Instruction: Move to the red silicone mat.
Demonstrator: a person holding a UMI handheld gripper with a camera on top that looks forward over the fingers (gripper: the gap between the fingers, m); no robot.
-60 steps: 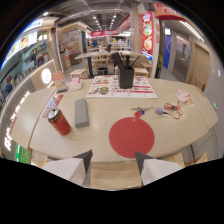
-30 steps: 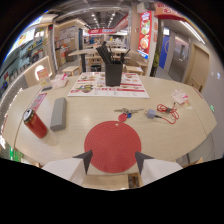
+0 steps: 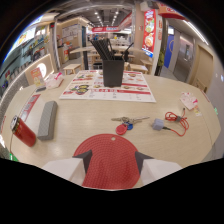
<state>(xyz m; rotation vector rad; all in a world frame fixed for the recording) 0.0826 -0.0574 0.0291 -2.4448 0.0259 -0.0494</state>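
Observation:
The red silicone mat [image 3: 107,155] is a round ribbed disc lying flat on the pale wooden table [image 3: 90,115]. Its near half runs under and between my two white fingers [image 3: 67,167]. My gripper [image 3: 114,167] hangs just over the mat, open, with nothing held between the fingers. A bunch of keys [image 3: 125,124] with a red tag lies just beyond the mat's far edge.
A red can [image 3: 23,131] and a grey case [image 3: 47,119] lie beside the mat. A black holder of utensils [image 3: 113,70] stands on a printed menu sheet [image 3: 110,87] farther back. A grey fob on a red cord [image 3: 170,122] lies beyond the keys' side.
The gripper has moved forward and lower toward the mat. The mat has grown larger and slid in between the fingers. The can and grey case have shifted outward.

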